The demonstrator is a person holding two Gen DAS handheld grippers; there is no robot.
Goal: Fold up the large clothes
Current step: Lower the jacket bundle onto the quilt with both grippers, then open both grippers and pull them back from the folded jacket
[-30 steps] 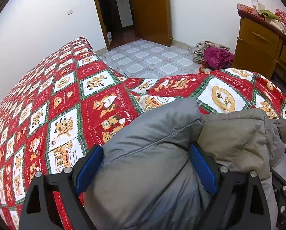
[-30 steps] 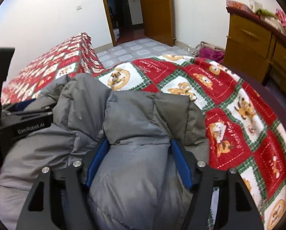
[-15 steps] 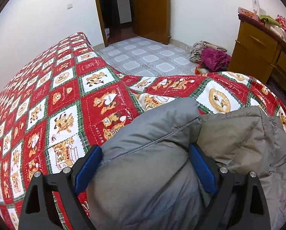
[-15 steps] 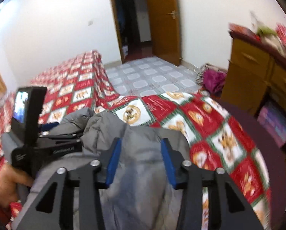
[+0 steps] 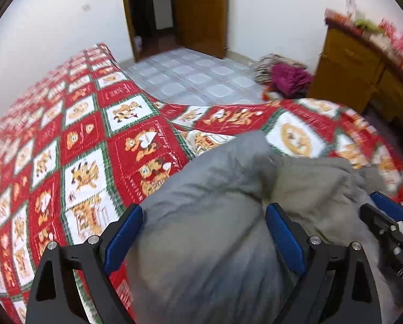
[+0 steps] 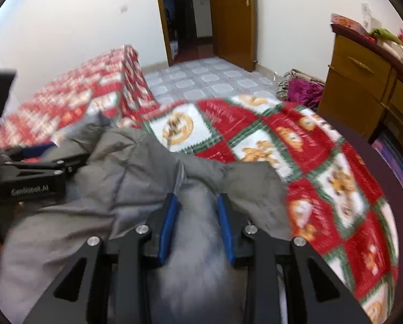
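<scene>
A puffy grey jacket (image 5: 223, 205) lies bunched on a red, white and green patterned bedspread (image 5: 80, 145). My left gripper (image 5: 204, 229) has wide jaws around a thick fold of the jacket, its blue pads (image 5: 123, 232) pressed against the sides. My right gripper (image 6: 197, 221) has narrow jaws squeezed on a bunch of the same jacket (image 6: 136, 167). In the left wrist view the right gripper (image 5: 387, 216) shows at the right edge. In the right wrist view the left gripper (image 6: 34, 172) shows at the left.
A wooden dresser (image 6: 368, 81) with clutter on top stands at the right. A pile of clothes (image 5: 285, 75) lies on the tiled floor (image 5: 196, 78) near it. An open wooden door (image 5: 201, 13) is at the back. The bed's edge curves at the right.
My right gripper has closed from wide to narrow on the jacket and pulled it up and back. My left gripper keeps its hold with little movement.
</scene>
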